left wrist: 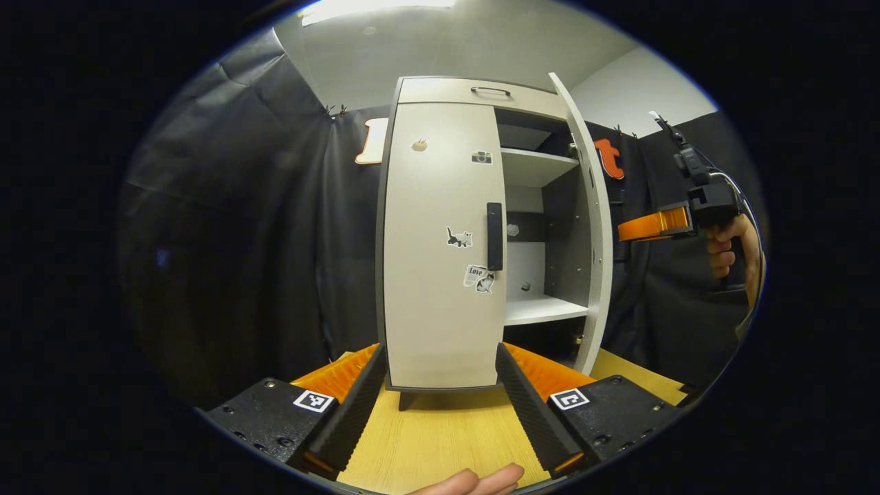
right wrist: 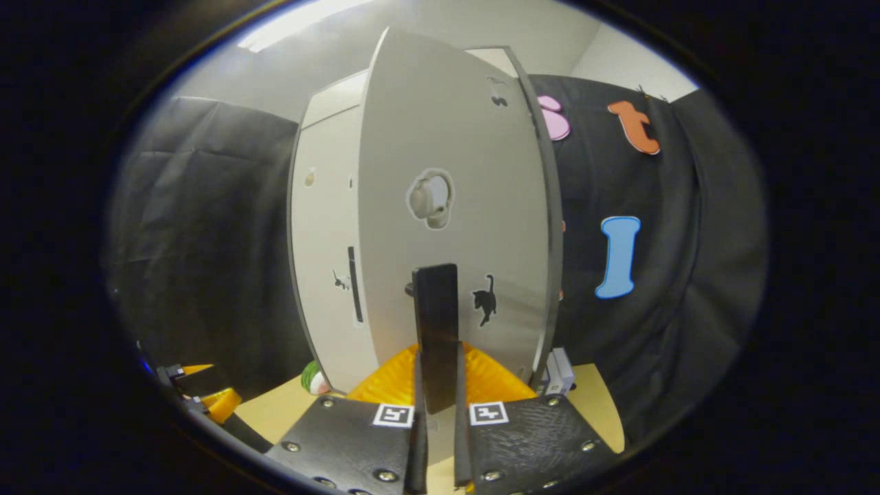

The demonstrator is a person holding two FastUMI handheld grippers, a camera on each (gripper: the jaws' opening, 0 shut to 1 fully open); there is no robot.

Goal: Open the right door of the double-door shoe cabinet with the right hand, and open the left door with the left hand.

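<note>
A: Where is the cabinet (left wrist: pixel 447 240)?

B: In the left gripper view it stands dead centre on a wooden table (left wrist: pixel 440 440), from about 12 o'clock down to the middle. The left door (left wrist: pixel 440 240) is closed, its black handle (left wrist: pixel 494 236) at its right edge. The right door (left wrist: pixel 592 227) is swung open, seen edge-on toward 2 o'clock, with two white shelves (left wrist: pixel 540 165) showing inside.

A: And the left gripper (left wrist: pixel 438 399)?

B: Its fingers (left wrist: pixel 529 405) are spread wide at 6 o'clock, well short of the cabinet, holding nothing. The closed door's bottom edge sits framed between them. A fingertip of the person's hand (left wrist: pixel 474 481) shows at the very bottom.

A: The right gripper?

B: In the left gripper view it is at 3 o'clock, orange and black, right gripper (left wrist: pixel 646 227) pointing at the open door, held by a hand (left wrist: pixel 729 244). In the right gripper view its fingers are pressed close together at 6 o'clock, pinching the open door's black handle (right wrist: pixel 436 337), which stands upright between them.

A: What else shows there?

B: The open door's outer face fills the centre, with a black cat sticker (right wrist: pixel 485 298) just right of the handle. The closed left door lies behind at 9 o'clock. At 8 o'clock, low, an orange piece of the other gripper shows. A small white box (right wrist: pixel 560 368) sits on the table at 5 o'clock by the door's foot.
</note>
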